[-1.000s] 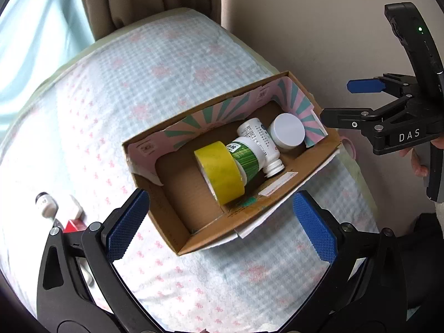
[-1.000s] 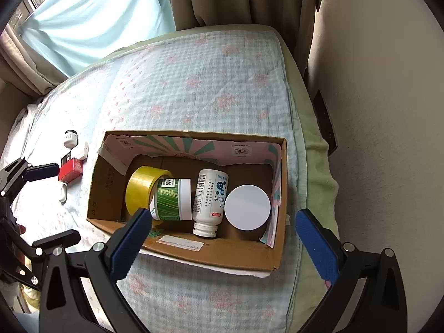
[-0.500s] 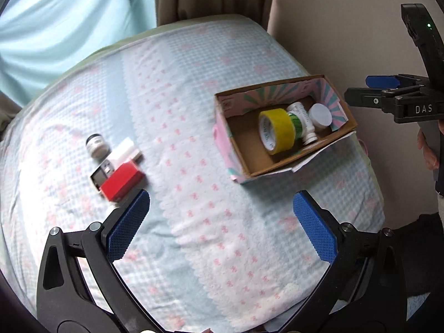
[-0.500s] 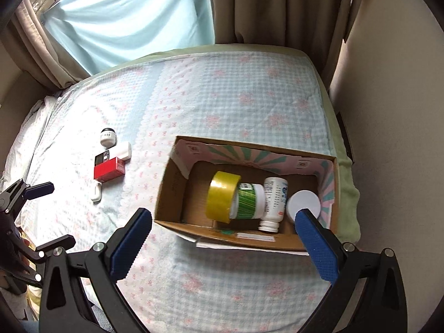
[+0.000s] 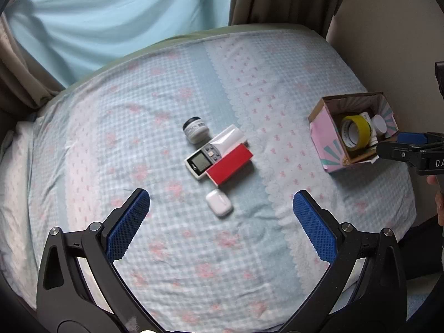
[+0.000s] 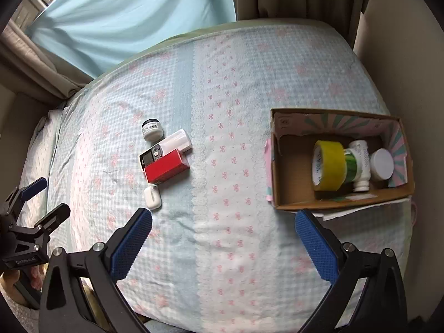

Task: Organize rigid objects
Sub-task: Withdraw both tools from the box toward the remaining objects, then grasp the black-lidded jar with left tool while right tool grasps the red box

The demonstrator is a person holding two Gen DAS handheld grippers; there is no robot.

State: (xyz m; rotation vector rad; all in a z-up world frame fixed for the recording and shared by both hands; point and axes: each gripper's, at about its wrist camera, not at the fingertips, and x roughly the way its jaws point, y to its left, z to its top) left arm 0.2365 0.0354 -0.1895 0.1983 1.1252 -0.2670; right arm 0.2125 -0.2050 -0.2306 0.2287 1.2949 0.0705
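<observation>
A cardboard box (image 6: 277,177) on the bed holds a yellow tape roll (image 6: 328,165), a green-labelled bottle (image 6: 351,163), a white bottle (image 6: 362,163) and a white-lidded jar (image 6: 383,162). The box also shows at the right in the left wrist view (image 5: 322,138). On the bed lie a small jar (image 5: 195,130), a white remote (image 5: 215,149), a red box (image 5: 229,165) and a white earbud case (image 5: 219,206). My left gripper (image 5: 220,222) is open and empty, above the bed near the earbud case. My right gripper (image 6: 223,238) is open and empty, near the box's front.
The bed has a blue-and-pink checked sheet (image 5: 172,249). A pale wall (image 6: 410,69) runs along its right side. Blue and brown curtains (image 5: 111,14) hang behind the bed. A white paper sheet (image 6: 360,206) sticks out under the box.
Both grippers have pulled back from the box. The left view has swung left, so the remote, red box, jar and earbud case are now at its centre. Both stay open.
</observation>
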